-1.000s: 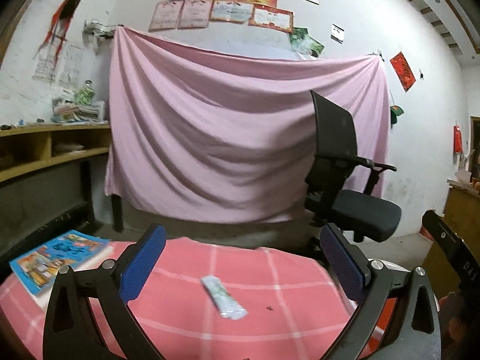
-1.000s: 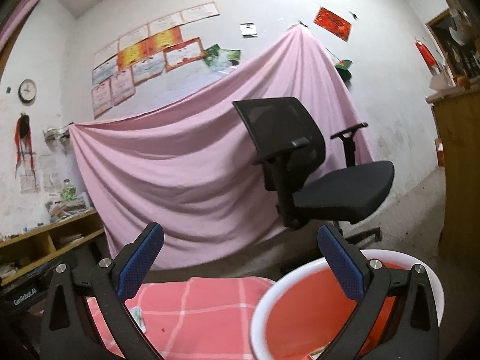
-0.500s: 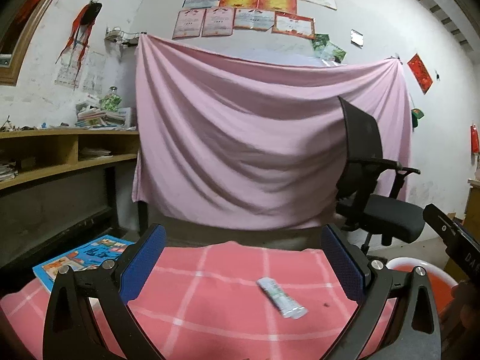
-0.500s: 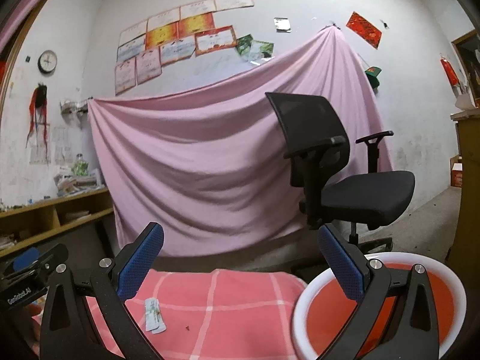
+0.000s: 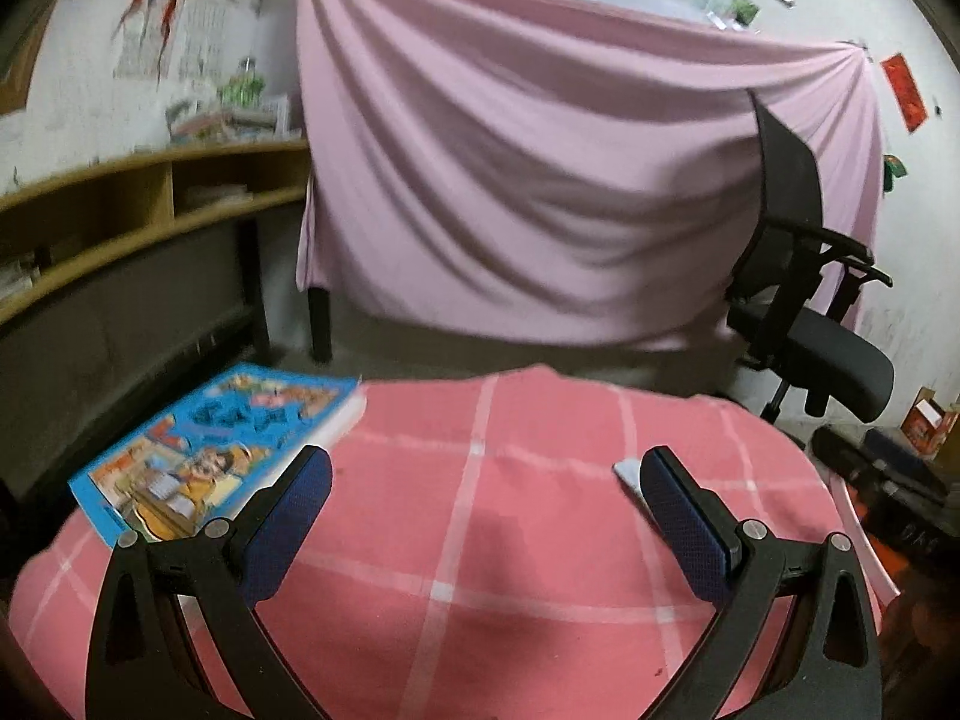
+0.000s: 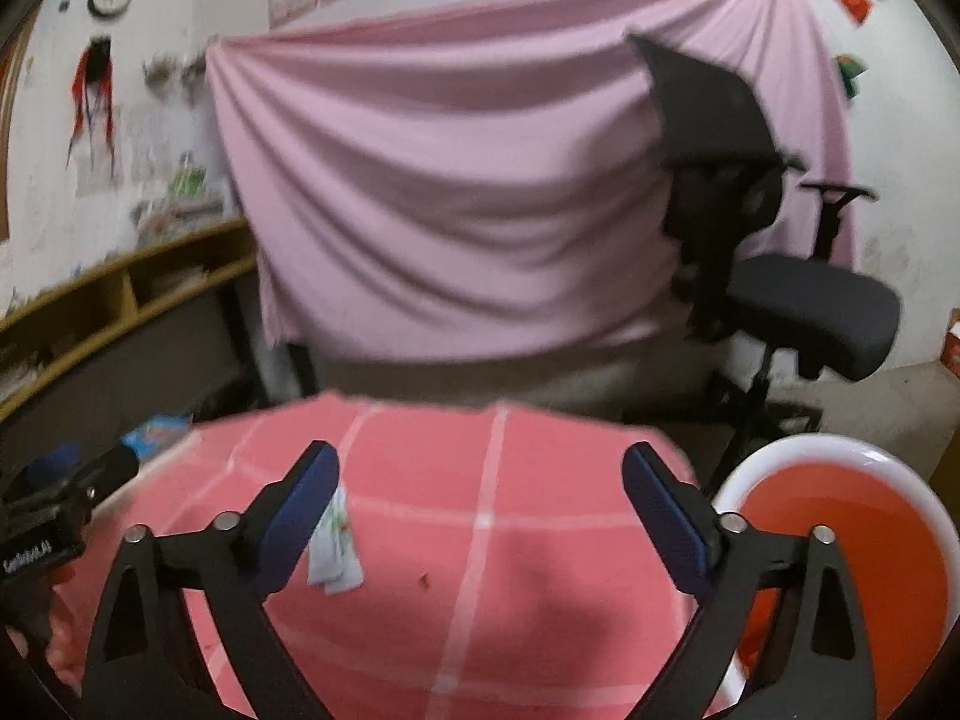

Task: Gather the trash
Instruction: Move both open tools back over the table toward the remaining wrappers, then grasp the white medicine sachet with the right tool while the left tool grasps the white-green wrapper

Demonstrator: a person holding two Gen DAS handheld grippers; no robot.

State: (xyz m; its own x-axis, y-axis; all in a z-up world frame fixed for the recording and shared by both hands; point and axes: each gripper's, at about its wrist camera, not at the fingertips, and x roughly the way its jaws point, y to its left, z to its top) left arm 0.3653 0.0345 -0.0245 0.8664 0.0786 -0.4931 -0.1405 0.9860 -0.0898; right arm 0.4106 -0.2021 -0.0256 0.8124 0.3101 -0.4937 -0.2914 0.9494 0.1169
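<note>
A small white and green wrapper (image 6: 333,547) lies flat on the pink checked tablecloth (image 6: 528,576). My right gripper (image 6: 480,468) hangs over the cloth with its jaws closing. The wrapper sits just inside its left finger, and neither pad touches it. In the left wrist view only one end of the wrapper (image 5: 625,473) shows, behind the right finger. My left gripper (image 5: 486,474) is open above the cloth with nothing between its fingers. A red basin with a white rim (image 6: 756,468) stands to the right of the table.
A colourful book (image 5: 222,444) lies at the table's left edge. A black office chair (image 6: 798,312) stands behind the basin, before a pink sheet (image 5: 540,180) hung on the wall. Wooden shelves (image 5: 120,204) run along the left. Some crumbs (image 6: 425,579) lie on the cloth.
Both grippers have dropped and tilted down towards the table. The wrapper now lies beside the right gripper's left finger, and the right jaws stand a little narrower.
</note>
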